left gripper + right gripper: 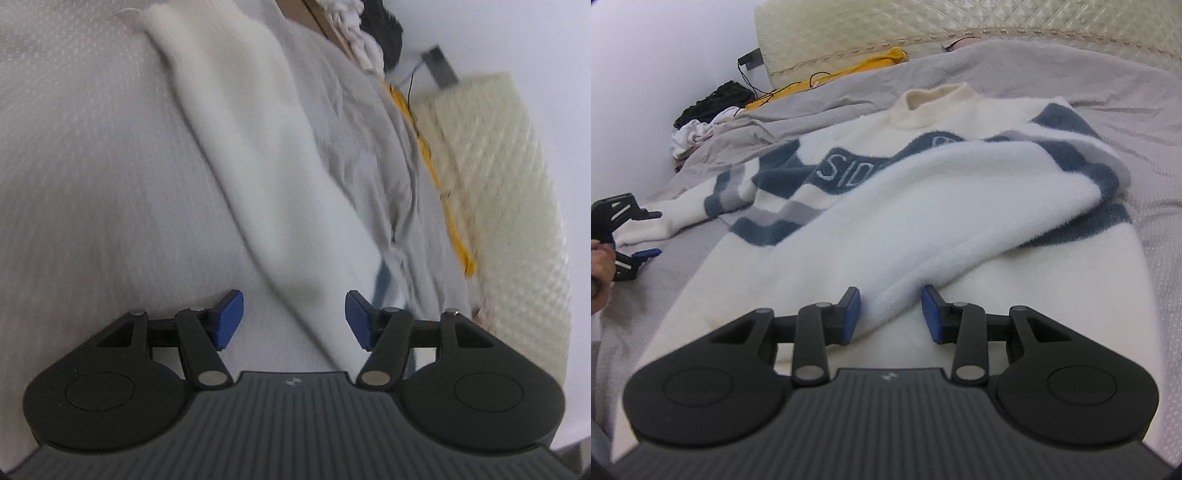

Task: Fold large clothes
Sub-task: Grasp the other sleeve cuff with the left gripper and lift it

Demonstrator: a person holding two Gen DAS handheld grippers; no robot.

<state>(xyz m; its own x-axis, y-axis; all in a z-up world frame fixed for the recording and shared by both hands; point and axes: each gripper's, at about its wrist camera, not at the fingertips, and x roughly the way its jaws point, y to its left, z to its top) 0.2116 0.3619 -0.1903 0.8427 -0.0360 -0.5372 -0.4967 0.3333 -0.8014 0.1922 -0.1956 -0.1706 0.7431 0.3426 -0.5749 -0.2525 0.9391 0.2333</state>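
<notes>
Across the middle of the bed [1145, 122] lies the white and blue sweater [923, 192], one sleeve folded over its body. My right hand-held gripper [891, 314] stands apart around that sleeve's cuff; my left hand-held gripper [293, 319] is spread, gripping nothing, over the other sleeve.

Soft, even daylight is filling both views, with no hard glare. The left wrist view is smearing with motion blur: the white sleeve [258, 166] and the bedspread [74, 184] are streaking from 11 toward 5 o'clock, while the left tongs [293, 317] are staying crisp. The right wrist view is showing sharp, the sweater [923, 206] fuzz clearly resolved, faint shadows pooling under its folds. Fisheye bending is curving the headboard [960, 33] and darkening the corners at 7 and 5 o'clock.
</notes>
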